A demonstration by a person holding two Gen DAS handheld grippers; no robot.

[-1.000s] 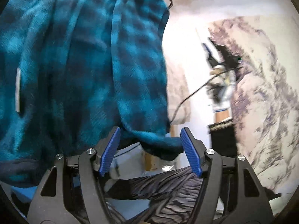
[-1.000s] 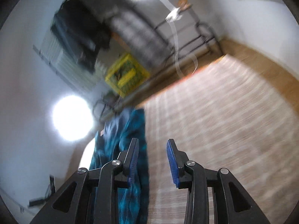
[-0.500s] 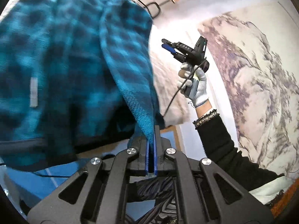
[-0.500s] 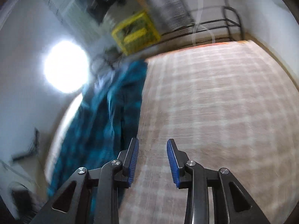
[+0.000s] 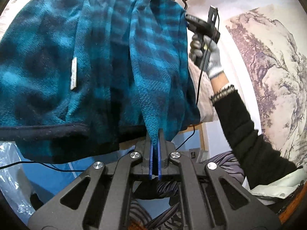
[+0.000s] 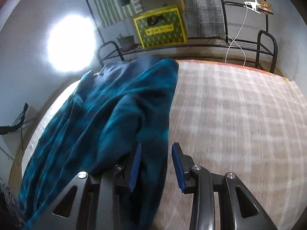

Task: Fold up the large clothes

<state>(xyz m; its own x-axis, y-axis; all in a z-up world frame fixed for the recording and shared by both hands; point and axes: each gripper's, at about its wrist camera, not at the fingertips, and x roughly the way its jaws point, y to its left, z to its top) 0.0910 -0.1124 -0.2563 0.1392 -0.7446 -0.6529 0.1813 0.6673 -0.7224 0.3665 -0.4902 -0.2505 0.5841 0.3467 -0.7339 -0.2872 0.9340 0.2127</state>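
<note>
Fleece, a teal-and-black plaid garment (image 5: 107, 61), I pinch by its lower-centre fold in my closed left gripper (image 5: 154, 149) for lifting; right gripper (image 6: 156, 164) gapes, fabric between, ungripped.

You can read nothing here: the print on the yellow-bordered green box (image 6: 160, 27) is too small to decipher.
</note>
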